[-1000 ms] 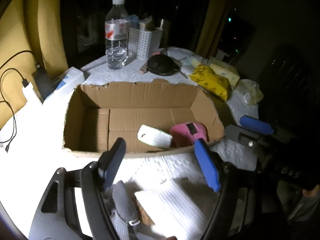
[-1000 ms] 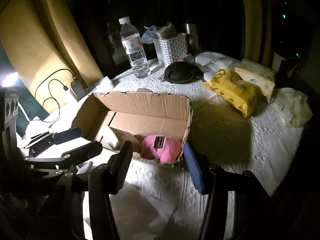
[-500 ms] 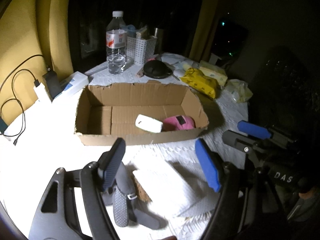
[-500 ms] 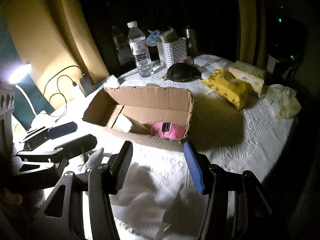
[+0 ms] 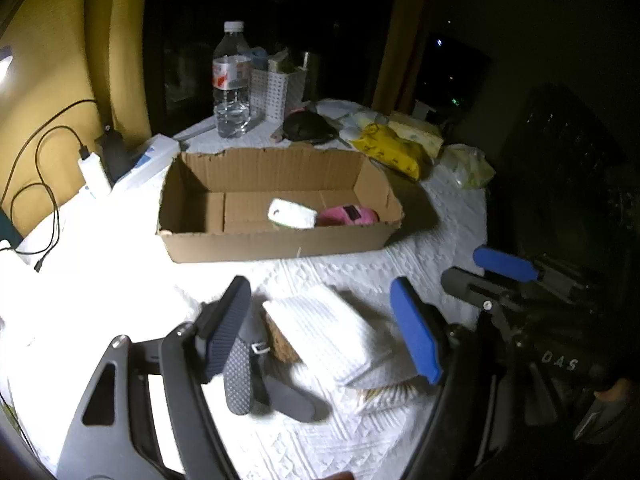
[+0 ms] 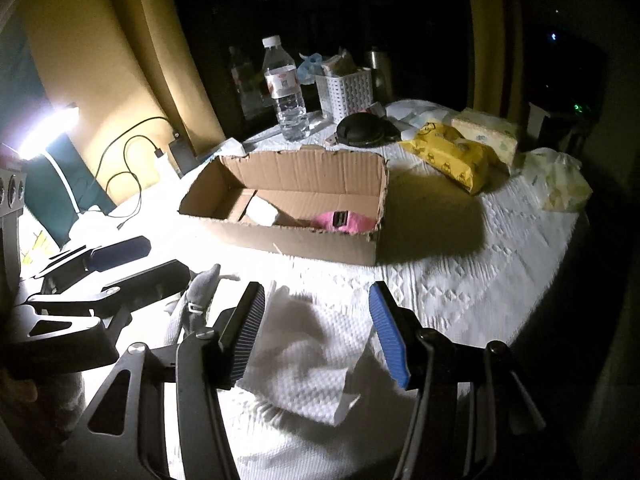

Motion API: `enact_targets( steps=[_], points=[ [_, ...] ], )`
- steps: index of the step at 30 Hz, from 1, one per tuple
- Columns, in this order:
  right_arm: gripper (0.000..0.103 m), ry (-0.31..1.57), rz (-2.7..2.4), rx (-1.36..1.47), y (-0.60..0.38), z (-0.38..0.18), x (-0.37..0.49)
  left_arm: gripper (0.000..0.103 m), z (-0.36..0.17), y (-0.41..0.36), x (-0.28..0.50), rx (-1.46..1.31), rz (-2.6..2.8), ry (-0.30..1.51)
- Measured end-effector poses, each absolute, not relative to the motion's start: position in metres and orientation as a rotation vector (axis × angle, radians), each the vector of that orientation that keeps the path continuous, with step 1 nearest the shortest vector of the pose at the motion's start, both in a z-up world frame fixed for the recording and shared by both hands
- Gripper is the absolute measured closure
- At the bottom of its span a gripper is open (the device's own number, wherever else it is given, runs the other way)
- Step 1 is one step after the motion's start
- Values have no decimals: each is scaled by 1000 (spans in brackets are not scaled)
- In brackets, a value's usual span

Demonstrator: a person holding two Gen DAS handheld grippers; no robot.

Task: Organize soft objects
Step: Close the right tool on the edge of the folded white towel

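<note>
Left wrist view: the left gripper [image 5: 320, 328] hangs with jaws apart and empty over a white folded cloth [image 5: 332, 332] on the white tablecloth [image 5: 420, 256]. A grey plush toy [image 5: 256, 376] lies just beside the cloth. Beyond them stands the cardboard box [image 5: 276, 240], holding a white soft item [image 5: 292, 214] and a pink plush [image 5: 346, 216] side by side.

Right wrist view: the right gripper [image 6: 318, 330] has its jaws spread with nothing clamped, above the crumpled white cloth [image 6: 308, 364]. The pink plush [image 6: 344, 222] sits in the box's [image 6: 304, 240] near right corner. A water bottle [image 6: 285, 88] and a yellow wipes pack [image 6: 452, 156] stand behind
</note>
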State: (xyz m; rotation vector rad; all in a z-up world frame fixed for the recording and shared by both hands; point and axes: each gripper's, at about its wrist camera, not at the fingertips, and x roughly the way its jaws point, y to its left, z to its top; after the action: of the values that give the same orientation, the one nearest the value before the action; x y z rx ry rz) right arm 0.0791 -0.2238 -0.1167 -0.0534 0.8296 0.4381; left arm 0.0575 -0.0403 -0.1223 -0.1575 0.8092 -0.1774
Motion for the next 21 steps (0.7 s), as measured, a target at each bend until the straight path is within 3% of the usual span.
enact_targets(
  steps=[21],
  points=[
    [44,945,462,-86,-209,-169,48,29,-148,-42,35,-146,-166,857]
  ],
)
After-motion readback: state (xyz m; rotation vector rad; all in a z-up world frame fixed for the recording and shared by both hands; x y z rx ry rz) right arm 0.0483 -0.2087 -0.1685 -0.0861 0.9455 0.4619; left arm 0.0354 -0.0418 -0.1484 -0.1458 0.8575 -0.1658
